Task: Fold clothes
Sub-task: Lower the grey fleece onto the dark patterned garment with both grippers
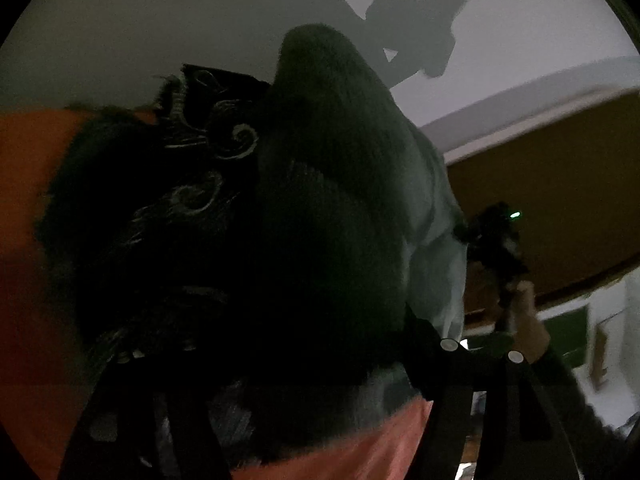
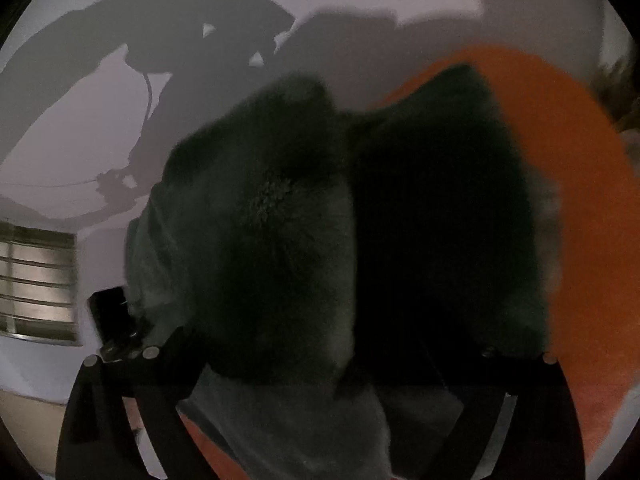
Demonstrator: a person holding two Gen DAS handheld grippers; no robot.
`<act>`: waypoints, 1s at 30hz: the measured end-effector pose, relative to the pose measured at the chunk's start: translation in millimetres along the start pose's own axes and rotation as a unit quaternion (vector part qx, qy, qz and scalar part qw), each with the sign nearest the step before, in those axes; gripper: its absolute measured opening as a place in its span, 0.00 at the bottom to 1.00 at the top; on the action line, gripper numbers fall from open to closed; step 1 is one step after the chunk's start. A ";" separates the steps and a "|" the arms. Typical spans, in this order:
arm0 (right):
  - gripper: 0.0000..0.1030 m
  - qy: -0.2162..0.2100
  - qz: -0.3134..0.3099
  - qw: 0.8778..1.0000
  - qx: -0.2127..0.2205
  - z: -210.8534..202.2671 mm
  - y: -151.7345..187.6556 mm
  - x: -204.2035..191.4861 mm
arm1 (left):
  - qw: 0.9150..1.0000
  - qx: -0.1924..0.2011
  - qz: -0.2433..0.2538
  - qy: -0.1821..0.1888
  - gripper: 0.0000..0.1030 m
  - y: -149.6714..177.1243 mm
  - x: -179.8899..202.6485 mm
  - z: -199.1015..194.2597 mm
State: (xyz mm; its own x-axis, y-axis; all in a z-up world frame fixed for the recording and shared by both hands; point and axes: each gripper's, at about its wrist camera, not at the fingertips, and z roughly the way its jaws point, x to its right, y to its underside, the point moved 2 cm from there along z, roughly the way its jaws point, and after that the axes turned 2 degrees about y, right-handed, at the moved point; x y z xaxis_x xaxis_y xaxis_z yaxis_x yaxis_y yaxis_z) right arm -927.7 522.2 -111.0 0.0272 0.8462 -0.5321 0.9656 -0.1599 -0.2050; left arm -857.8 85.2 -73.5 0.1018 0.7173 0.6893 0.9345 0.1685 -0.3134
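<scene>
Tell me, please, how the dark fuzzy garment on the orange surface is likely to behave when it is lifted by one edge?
The dark fuzzy garment would probably flop and drape, since it already lies in soft humps on the orange surface. Its fuzzy pile suggests it grips rather than slips. It looks bulky, so likely somewhat heavy for cloth, though the dim light hides much.

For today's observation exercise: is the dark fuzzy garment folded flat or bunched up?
Bunched up: the dark fuzzy garment rises in humps above the orange surface.

Dark garment (image 1: 320,240) fills both views, blurred, its folds lost in shadow.
</scene>
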 end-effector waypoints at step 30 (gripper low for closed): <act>0.92 0.133 -0.107 0.966 0.194 94.5 -29.4 -91.7 | 0.906 0.135 0.224 -0.333 0.80 -35.2 72.4 66.2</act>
State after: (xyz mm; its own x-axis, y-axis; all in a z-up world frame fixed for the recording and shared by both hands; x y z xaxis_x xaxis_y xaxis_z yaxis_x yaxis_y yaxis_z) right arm -983.1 401.3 -133.8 -0.0469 0.9735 -0.2239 0.7881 -0.1016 -0.6071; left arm -905.9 175.9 -55.8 0.1376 0.9884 -0.0646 0.7238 -0.1449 -0.6746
